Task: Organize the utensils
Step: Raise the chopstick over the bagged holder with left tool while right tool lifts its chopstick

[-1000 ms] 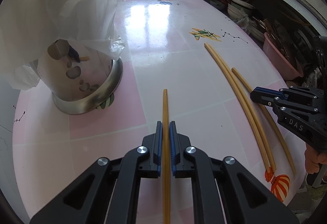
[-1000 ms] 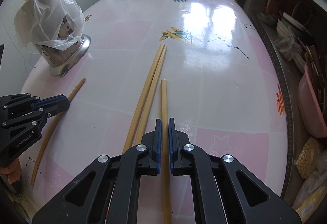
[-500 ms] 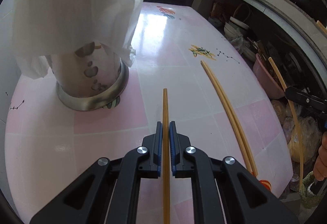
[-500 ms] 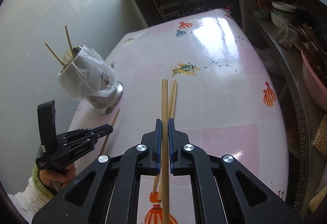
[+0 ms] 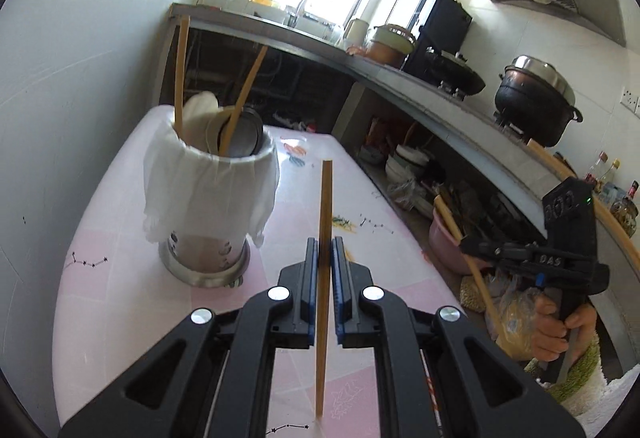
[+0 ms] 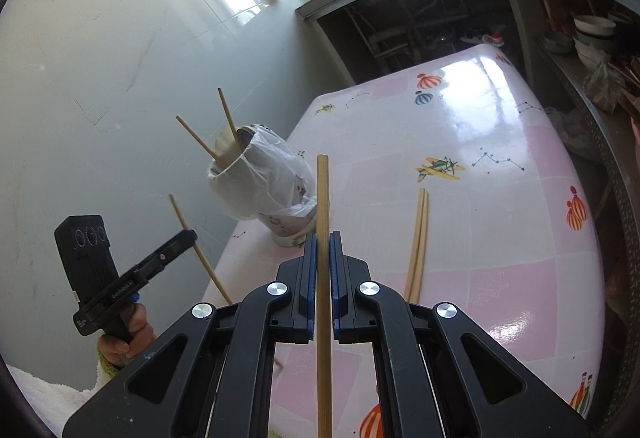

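My left gripper (image 5: 323, 244) is shut on a bamboo chopstick (image 5: 324, 206) and holds it lifted above the table, right of the steel utensil holder (image 5: 212, 198). The holder is draped in white plastic and has two chopsticks (image 5: 182, 74) and spoons standing in it. My right gripper (image 6: 323, 238) is shut on another chopstick (image 6: 322, 194), also lifted. In the right wrist view the holder (image 6: 264, 186) stands at the table's left edge and the left gripper (image 6: 182, 238) is seen at the left with its chopstick. Two chopsticks (image 6: 418, 238) lie on the table.
The pink patterned table (image 6: 500, 166) stands against a white tiled wall. A counter with pots (image 5: 536, 98) runs along the right. Below it are shelves with bowls and a pink basin (image 5: 444, 238).
Both grippers have risen and tilted up with their chopsticks. The views now look over the holder's rim instead of down on the tabletop.
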Available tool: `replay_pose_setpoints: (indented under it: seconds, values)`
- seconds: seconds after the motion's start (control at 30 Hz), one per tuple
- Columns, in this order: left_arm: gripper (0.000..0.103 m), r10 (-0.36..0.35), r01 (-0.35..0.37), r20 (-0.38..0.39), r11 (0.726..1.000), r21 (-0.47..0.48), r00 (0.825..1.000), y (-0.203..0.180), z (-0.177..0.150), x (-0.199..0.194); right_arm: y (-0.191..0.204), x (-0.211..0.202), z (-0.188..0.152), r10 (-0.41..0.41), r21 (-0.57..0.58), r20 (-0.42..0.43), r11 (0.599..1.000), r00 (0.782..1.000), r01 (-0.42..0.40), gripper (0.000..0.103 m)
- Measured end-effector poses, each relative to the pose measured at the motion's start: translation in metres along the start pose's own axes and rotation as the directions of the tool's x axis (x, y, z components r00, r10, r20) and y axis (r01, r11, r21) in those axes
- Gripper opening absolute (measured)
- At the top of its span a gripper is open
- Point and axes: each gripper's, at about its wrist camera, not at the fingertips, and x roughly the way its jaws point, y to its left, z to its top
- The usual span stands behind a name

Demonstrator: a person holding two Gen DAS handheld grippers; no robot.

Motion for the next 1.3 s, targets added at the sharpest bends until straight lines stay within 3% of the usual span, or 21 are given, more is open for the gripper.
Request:
replay_pose_setpoints:
  seconds: [0.2,0.47,0.63,0.83,1.2,1.3]
  values:
    - [0.006,-0.021,0.019,0.147,1.000,0.014,0.989,-0.010,0.042,-0.032,-0.002,0.002,-0.001,0.010,0.004,-0.004,1.000,1.000,-0.010,0.004]
    - [0.006,-0.012,0.005,0.297,1.000,0.026,0.955,-0.012,0.109,-0.061,-0.013,0.006,-0.002,0.014,0.026,-0.012,1.000,1.000,-0.013,0.005]
    - [0.006,0.032,-0.038,0.385,0.999,0.008,0.922,-0.003,0.143,-0.076,-0.021,0.009,-0.003,0.024,0.048,-0.019,0.999,1.000,-0.024,0.005]
    - [0.006,0.118,-0.115,0.419,0.993,-0.034,0.900,0.014,0.164,-0.066,-0.026,0.011,-0.003,0.027,0.055,-0.022,0.998,0.999,-0.026,0.005]
    - [0.006,0.213,-0.213,0.353,0.976,-0.040,0.911,0.038,0.141,-0.007,-0.027,0.018,-0.002,0.014,0.065,-0.038,0.998,0.999,-0.011,0.005]
    - [0.006,0.201,-0.192,0.310,0.980,-0.058,0.929,0.047,0.134,0.007,-0.025,0.019,-0.001,0.010,0.062,-0.038,0.998,0.999,-0.007,0.005]
